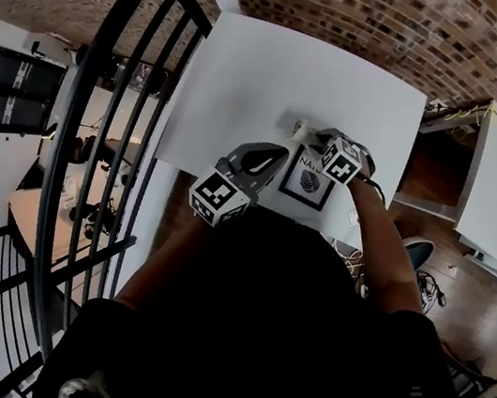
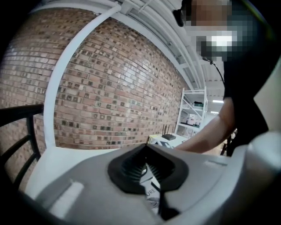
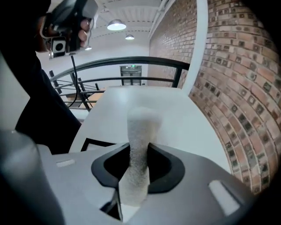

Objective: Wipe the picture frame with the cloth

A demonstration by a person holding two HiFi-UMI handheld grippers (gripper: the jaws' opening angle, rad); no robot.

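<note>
The white table carries the frame, which lies flat near the table's edge closest to the person, print side up. The left gripper comes in at the frame's left edge. In its own view the jaws are drawn narrow, with the frame's dark border and a strip of the print between the pads, so it appears to pinch that edge and pin the frame. The right gripper is over the frame's far side, jaws closed on the cloth, a white roll that stands up out of the pads. In the head view the cloth's free end sits at the frame's far left corner, pointing away over bare table. In the right gripper view a corner of the frame shows low and to the left of the cloth. From the cloth, then, the frame's face lies back toward the person and to the right, and I judge the wipe must tip the cloth down and draw it that way. The right gripper is the nearer one for this. Whether the cloth touches the frame I cannot tell, nor which way its long side runs.
</note>
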